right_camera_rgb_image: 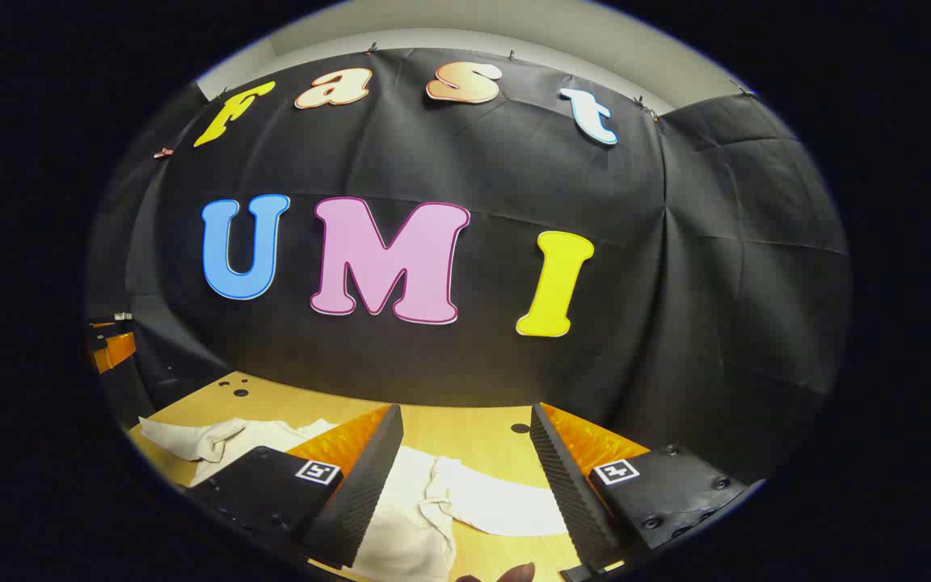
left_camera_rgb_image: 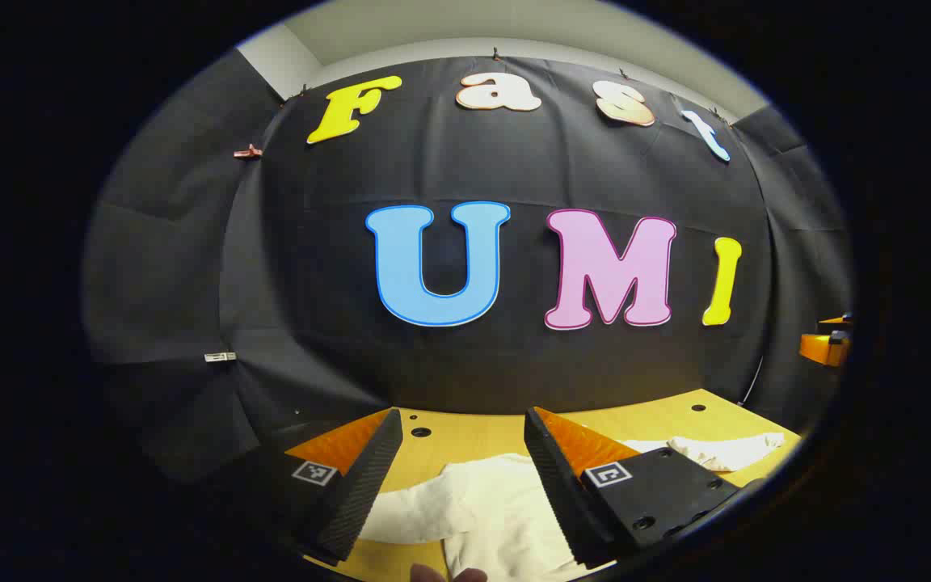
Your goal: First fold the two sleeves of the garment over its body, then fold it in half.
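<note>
Both the left gripper (left_camera_rgb_image: pixel 461 477) and right gripper (right_camera_rgb_image: pixel 465 477) hover wide open and empty at lower centre, poised over the cream garment (left_camera_rgb_image: pixel 506 505) spread on the table (left_camera_rgb_image: pixel 473 432), apparently ready to take its sleeves

Left gripper (left_camera_rgb_image: pixel 457 477): both fingers spread wide apart with nothing clamped between them, held level above the tabletop and facing its far edge; a fingertip of the holding hand (left_camera_rgb_image: pixel 449 574) shows at the bottom of the left gripper view. Right gripper (right_camera_rgb_image: pixel 465 477): fingers likewise parted and gripping nothing, aimed toward the far edge, with part of the holding hand (right_camera_rgb_image: pixel 506 575) visible at the bottom of the right gripper view.
</note>
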`<action>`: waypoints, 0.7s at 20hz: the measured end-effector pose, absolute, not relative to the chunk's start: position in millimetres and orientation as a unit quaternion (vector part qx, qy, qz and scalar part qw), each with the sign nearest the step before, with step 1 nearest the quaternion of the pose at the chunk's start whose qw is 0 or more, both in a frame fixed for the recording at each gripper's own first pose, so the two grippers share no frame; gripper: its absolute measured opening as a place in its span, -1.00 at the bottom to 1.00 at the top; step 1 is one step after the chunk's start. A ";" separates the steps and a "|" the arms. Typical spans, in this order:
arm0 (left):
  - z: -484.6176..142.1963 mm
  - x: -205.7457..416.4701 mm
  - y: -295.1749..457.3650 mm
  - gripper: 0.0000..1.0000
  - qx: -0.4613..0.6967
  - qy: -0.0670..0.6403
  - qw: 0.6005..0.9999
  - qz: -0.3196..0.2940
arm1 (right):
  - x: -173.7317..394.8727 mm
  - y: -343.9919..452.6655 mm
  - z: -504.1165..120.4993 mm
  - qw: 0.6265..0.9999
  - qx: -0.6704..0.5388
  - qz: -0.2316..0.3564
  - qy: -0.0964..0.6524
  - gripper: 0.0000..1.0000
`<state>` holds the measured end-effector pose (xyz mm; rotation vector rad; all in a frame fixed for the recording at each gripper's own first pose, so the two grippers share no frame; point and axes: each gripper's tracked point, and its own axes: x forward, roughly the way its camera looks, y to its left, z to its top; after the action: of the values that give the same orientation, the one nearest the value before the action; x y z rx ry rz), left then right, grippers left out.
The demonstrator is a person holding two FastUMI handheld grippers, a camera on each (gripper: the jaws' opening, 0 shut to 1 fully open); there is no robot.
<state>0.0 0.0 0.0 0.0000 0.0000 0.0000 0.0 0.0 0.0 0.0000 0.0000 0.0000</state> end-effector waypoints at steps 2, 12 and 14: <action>-1.1 0.5 -4.2 0.90 0.002 0.002 1.000 -0.003 | -0.3 -1.5 -0.6 1.000 -0.002 0.000 0.001 0.95; -1.9 1.8 -15.6 0.91 0.010 0.004 1.000 -0.008 | 1.4 -7.4 -3.3 1.000 0.001 0.004 0.004 0.95; -3.4 1.3 -19.5 0.91 0.010 0.005 1.000 -0.008 | 1.9 -12.3 -5.6 1.000 0.002 0.002 0.006 0.95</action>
<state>1.3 -19.5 -3.4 0.0201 0.0105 -0.0158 1.9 -12.3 -5.6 0.0031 0.0127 0.0049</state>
